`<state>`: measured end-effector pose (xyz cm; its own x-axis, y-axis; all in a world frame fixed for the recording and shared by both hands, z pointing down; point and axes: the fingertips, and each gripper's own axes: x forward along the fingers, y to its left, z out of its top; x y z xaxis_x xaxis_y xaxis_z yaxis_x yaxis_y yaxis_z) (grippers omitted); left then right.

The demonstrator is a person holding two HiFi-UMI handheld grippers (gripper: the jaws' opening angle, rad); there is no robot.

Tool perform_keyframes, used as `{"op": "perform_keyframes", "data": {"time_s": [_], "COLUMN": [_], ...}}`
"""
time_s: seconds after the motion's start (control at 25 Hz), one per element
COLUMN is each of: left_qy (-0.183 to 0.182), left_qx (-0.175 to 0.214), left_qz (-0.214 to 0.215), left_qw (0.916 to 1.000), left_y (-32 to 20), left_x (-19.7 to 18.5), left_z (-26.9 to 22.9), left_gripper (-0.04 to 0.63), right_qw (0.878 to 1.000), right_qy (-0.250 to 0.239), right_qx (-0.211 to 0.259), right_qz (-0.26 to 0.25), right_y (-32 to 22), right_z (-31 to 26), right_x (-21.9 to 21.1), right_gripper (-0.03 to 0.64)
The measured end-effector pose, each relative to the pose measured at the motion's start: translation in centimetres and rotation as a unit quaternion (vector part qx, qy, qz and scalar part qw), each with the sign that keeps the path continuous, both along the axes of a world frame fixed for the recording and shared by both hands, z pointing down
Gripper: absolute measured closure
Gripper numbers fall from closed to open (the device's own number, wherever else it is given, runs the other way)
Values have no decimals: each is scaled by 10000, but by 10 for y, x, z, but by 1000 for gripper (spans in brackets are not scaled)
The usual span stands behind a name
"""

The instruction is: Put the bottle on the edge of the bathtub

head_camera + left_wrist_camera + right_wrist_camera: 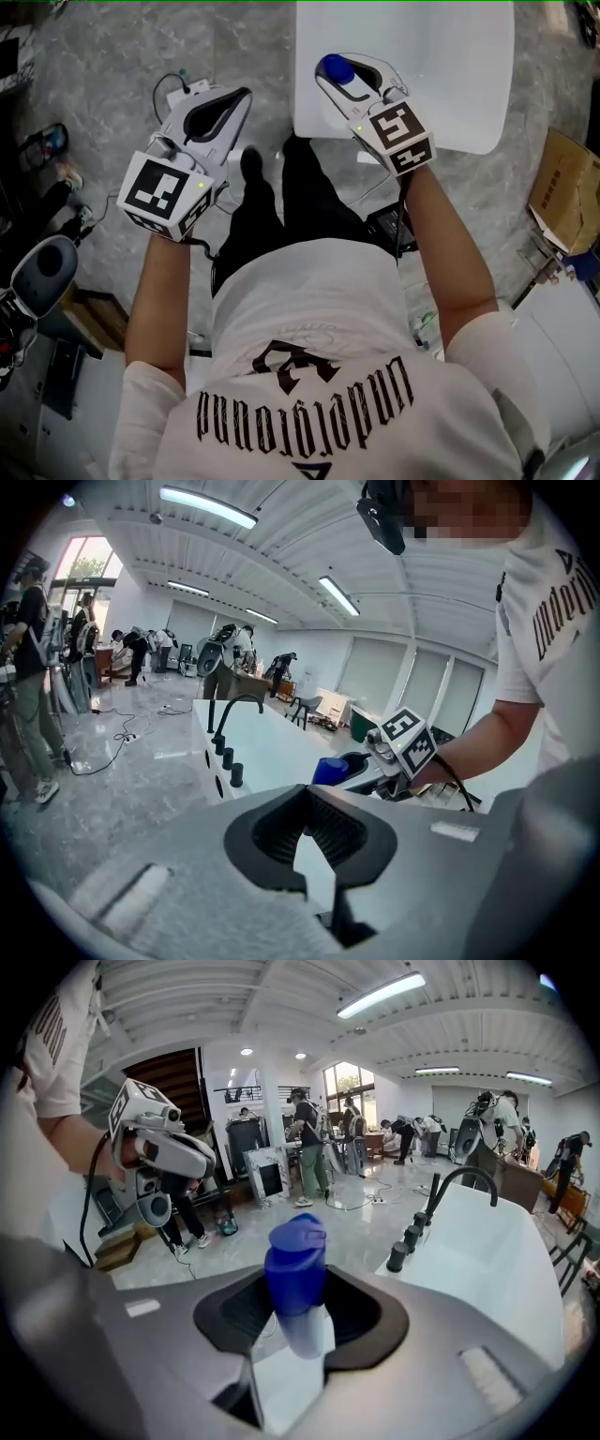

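Observation:
A bottle with a blue cap stands between the jaws of my right gripper, which is shut on its pale body. It hangs over the near end of the white bathtub. In the right gripper view the blue cap points away from the camera, with the tub to the right. My left gripper is held over the grey floor left of the tub, jaws together and nothing in them. From the left gripper view the bottle and the right gripper show ahead, above the tub.
A black arched faucet and round knobs stand on the tub's rim. A cardboard box lies to the right and a wheeled machine to the left. Cables and several people are on the marble floor behind.

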<state>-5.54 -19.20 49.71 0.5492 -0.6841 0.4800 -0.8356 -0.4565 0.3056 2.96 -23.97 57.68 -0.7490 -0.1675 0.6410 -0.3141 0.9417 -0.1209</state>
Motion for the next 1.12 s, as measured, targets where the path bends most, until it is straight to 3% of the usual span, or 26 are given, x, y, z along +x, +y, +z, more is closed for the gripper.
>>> {"op": "perform_keyframes", "data": {"time_s": [0.6, 1.12], "left_qy": [10, 57], "left_qx": [-310, -481], "left_qz": [-7, -52], "left_qw": [9995, 9988], "left_y": [-21, -19], "left_x": [4, 4], "left_z": [62, 72], "left_gripper": [589, 589], "right_qw": [9979, 9956], "right_qy": [597, 931], "right_qx": [-1, 46], "right_qz": [-244, -20], "right_y": [-14, -23], "right_z": [94, 135], "right_x": [-12, -9], "right_gripper": [462, 462]}}
